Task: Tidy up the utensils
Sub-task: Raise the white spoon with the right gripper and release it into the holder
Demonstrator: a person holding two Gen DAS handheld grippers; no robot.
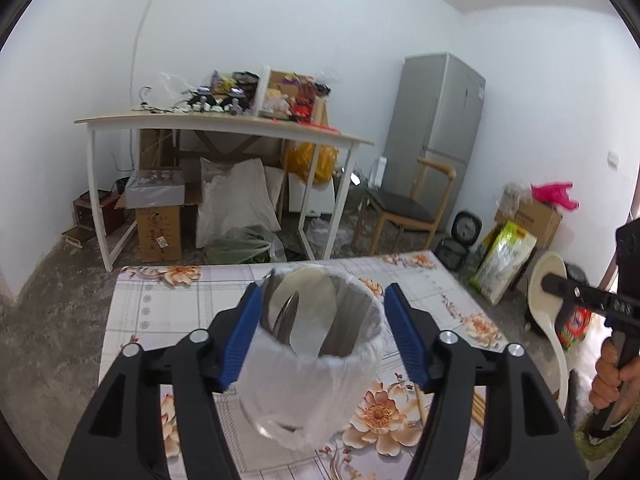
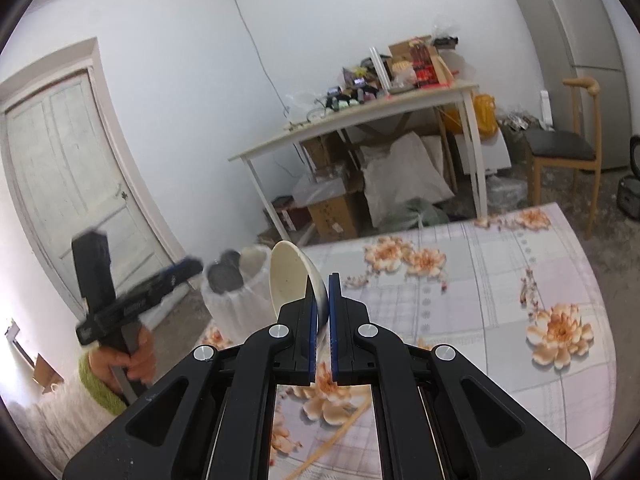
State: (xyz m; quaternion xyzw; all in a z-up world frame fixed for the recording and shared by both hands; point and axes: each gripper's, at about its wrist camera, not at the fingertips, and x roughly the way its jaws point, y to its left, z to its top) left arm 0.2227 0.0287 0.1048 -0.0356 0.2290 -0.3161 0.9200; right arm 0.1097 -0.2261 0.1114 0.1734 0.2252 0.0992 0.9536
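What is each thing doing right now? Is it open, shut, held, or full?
Left tongs: open, pads either side of the holder, not pressing.
Right tongs: shut on the white spoon.
White spoon: held up off the table, bowl upward.
Utensil holder: upright on the table, wrapped in plastic, utensils inside.
Chopsticks: lying on the table.
Door: shut.

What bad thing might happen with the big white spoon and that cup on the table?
The right tool pinches the white spoon only by its handle, bowl up, so it may swivel or slip out. The utensil cup looks light and already crowded, and the left tool stands open around it rather than holding it, so a nudge from the spoon might tip it over.
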